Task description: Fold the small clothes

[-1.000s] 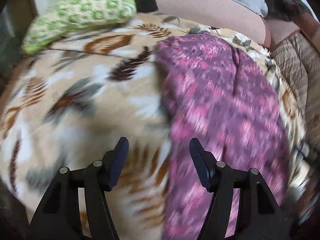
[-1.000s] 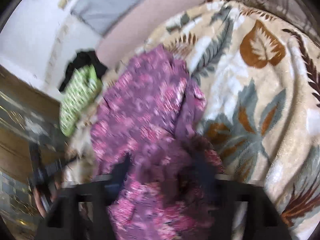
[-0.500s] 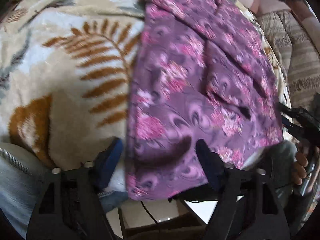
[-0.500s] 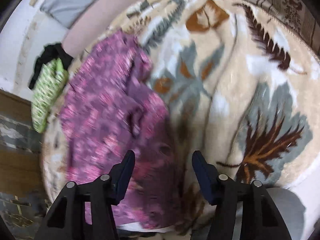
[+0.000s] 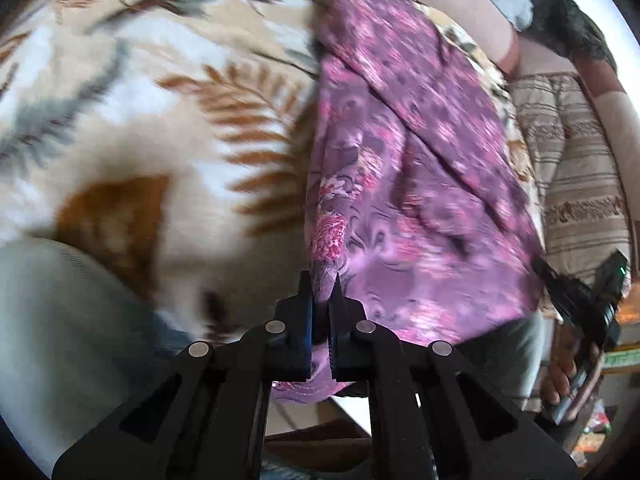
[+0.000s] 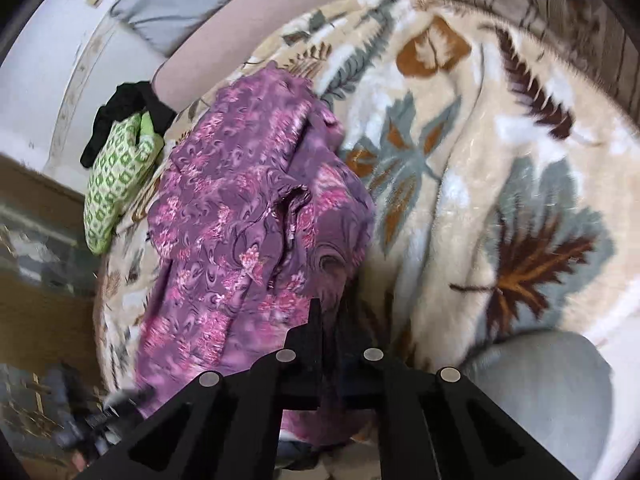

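A purple garment with pink flowers (image 5: 420, 184) lies lengthwise on a cream blanket with a leaf pattern (image 5: 160, 128). My left gripper (image 5: 320, 280) is shut on the garment's near left corner at the blanket's front edge. In the right wrist view the same garment (image 6: 240, 208) lies rumpled, and my right gripper (image 6: 330, 312) is shut on its near right corner. The right gripper also shows in the left wrist view (image 5: 584, 300), held in a hand at the far right.
A green patterned cloth (image 6: 120, 172) and a black cloth (image 6: 128, 108) lie at the blanket's far left end. A pink bolster (image 6: 256, 24) and a striped cushion (image 5: 576, 176) border the blanket (image 6: 500, 152). My grey-clad knees (image 5: 52, 320) press against the front edge.
Both grippers have closed from open onto the garment's near edge, one on each corner. Both have come in closer to the front edge of the blanket.
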Action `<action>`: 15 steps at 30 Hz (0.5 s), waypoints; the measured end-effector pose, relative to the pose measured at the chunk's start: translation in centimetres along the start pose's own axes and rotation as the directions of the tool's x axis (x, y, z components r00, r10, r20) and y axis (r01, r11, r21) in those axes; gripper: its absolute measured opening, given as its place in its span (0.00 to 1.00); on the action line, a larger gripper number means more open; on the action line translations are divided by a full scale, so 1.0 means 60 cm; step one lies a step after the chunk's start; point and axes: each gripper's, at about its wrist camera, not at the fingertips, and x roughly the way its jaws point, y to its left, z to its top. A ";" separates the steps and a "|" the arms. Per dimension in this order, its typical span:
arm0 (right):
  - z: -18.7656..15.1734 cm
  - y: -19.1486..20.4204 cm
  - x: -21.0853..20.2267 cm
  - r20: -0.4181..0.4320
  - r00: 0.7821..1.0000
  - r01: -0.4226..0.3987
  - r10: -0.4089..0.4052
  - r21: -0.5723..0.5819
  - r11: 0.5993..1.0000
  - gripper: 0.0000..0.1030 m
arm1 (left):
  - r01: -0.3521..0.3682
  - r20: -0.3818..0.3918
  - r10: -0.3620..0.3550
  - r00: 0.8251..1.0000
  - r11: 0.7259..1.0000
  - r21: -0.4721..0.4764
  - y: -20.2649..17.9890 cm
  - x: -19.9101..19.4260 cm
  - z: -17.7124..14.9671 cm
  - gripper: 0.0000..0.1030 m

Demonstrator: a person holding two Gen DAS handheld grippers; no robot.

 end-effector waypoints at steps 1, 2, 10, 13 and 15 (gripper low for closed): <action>-0.005 0.007 0.004 -0.014 1.000 0.022 -0.022 -0.010 1.000 0.04 | -0.015 -0.002 0.015 1.000 1.000 0.008 0.005 0.002 0.007 0.05; -0.009 0.010 0.015 -0.031 0.997 0.063 -0.064 -0.020 0.998 0.04 | -0.034 -0.012 0.034 0.999 0.999 0.007 0.013 0.012 0.013 0.05; -0.032 0.043 0.070 -0.102 0.969 0.215 -0.226 -0.109 0.971 0.04 | -0.179 -0.042 0.184 0.982 0.979 0.101 -0.024 0.063 -0.023 0.06; -0.030 0.020 0.049 -0.086 0.982 0.165 -0.166 -0.026 0.986 0.04 | -0.235 -0.040 0.245 0.969 0.957 0.170 -0.039 0.061 -0.029 0.06; -0.031 0.022 0.019 -0.032 0.992 0.122 -0.122 -0.001 0.993 0.06 | -0.221 0.019 0.222 0.975 0.951 0.218 -0.056 0.032 -0.035 0.06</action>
